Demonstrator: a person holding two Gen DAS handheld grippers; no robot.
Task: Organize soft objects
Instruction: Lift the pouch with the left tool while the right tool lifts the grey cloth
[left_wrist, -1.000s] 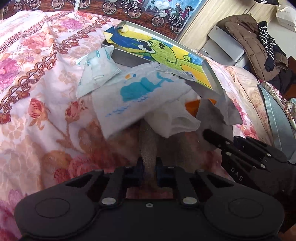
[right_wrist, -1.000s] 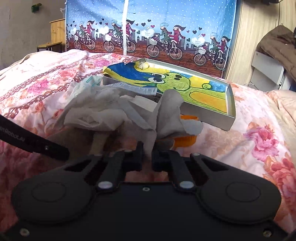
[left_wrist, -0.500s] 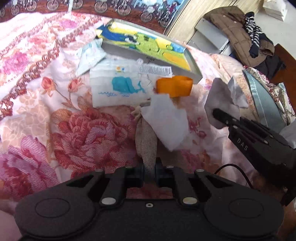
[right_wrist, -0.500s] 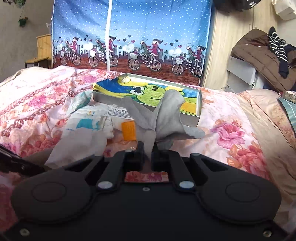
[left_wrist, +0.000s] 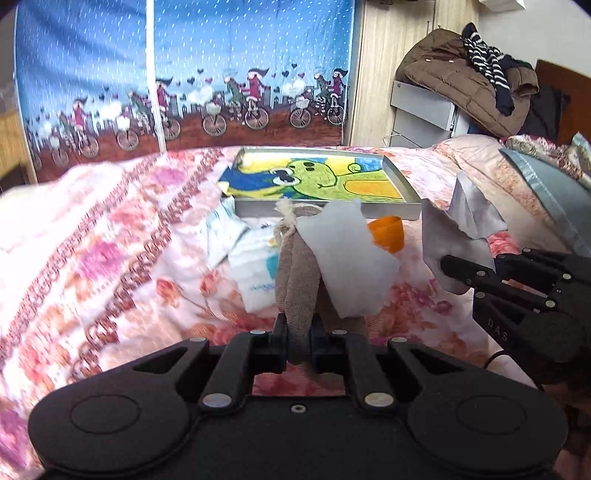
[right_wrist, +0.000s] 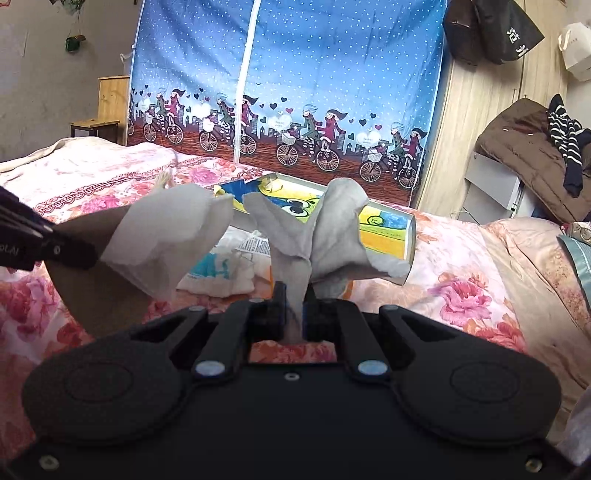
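Burlap pouch (left_wrist: 295, 273): brown, drawstring-tied, a white cloth (left_wrist: 347, 258) draped on it — my left gripper (left_wrist: 297, 332) pinches it above the quilt (left_wrist: 110, 258).
Grey cloth (right_wrist: 314, 236): crumpled, clamped in my right gripper (right_wrist: 293, 306).
Left view only: orange cup (left_wrist: 386, 232) near the tray (left_wrist: 332, 208).
Right view only: whale-print cloth (right_wrist: 218, 269) lying flat, left of centre.

Both grippers have lifted away from the pile. The left gripper (left_wrist: 297, 334) now holds the brown woven drawstring pouch (left_wrist: 297, 269) high above the flowered pink quilt (left_wrist: 110, 240), with a white tissue sheet (left_wrist: 347, 258) hanging on it. The right gripper (right_wrist: 293, 308) has raised its crumpled grey cloth (right_wrist: 317, 236) clear of the bed. The whale-printed white cloth (right_wrist: 212, 273) and orange cup (left_wrist: 386, 232) are uncovered, lying on the quilt.
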